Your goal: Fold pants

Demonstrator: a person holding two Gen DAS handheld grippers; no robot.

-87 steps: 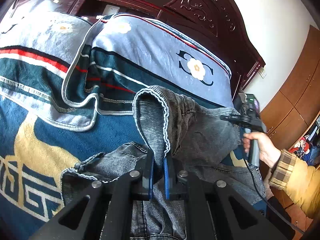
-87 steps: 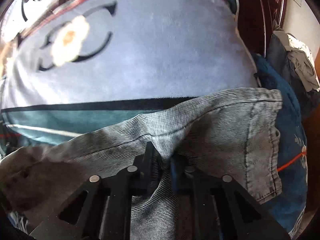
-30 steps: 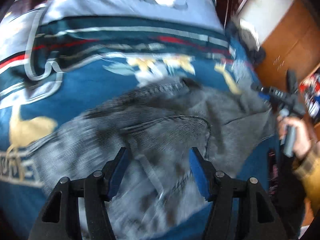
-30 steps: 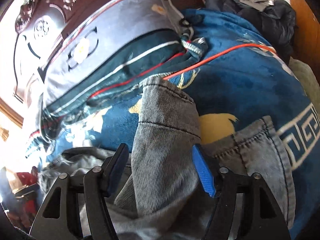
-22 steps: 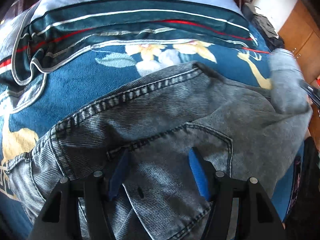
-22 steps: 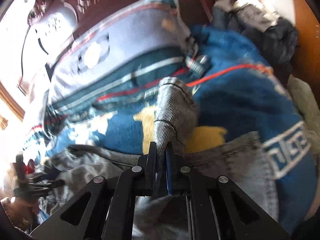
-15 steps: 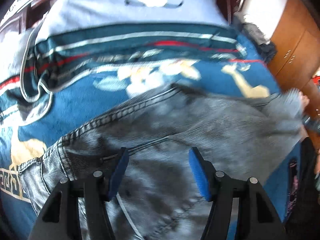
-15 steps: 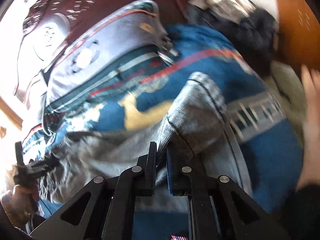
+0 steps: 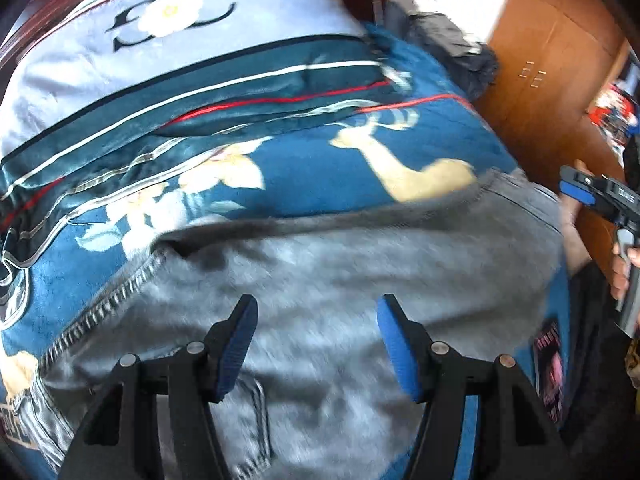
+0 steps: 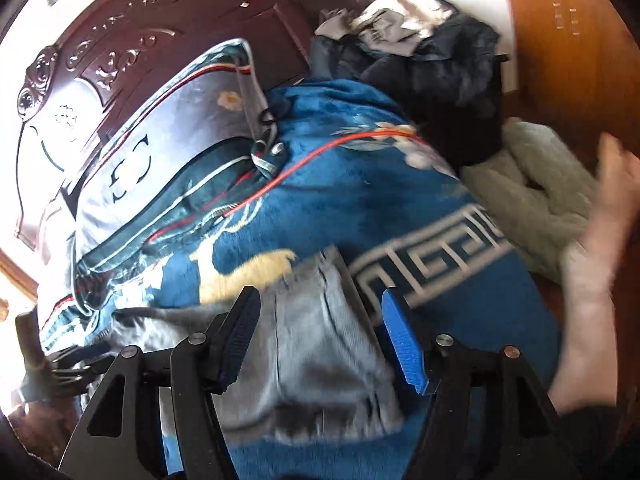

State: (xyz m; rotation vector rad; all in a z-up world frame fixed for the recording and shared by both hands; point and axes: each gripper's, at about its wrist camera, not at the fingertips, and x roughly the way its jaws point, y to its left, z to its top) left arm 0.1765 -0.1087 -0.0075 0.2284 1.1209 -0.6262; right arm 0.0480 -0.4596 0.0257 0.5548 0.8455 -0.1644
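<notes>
Grey jeans (image 9: 340,264) lie folded and blurred on the blue blanket (image 9: 320,168). My left gripper (image 9: 316,312) hovers open over the middle of the jeans, nothing between its blue pads. The right gripper (image 9: 592,192) shows at the right edge of the left wrist view, held in a hand just past the jeans' end. In the right wrist view the right gripper (image 10: 320,304) has its jaws opening; the end of the jeans (image 10: 316,344) lies below and between the fingers, and the pads are not pressing on it.
Light blue pillows (image 9: 168,40) lean on a carved dark headboard (image 10: 120,40). A pile of dark clothes (image 10: 440,72) and a green cushion (image 10: 540,184) lie past the bed's side, near a wooden wardrobe (image 9: 552,60). A person's blurred bare limb (image 10: 592,240) is at the right.
The right gripper shut on a jeans leg end, carried it sideways over the jeans, then let go. The left gripper stayed open and slid across the jeans.
</notes>
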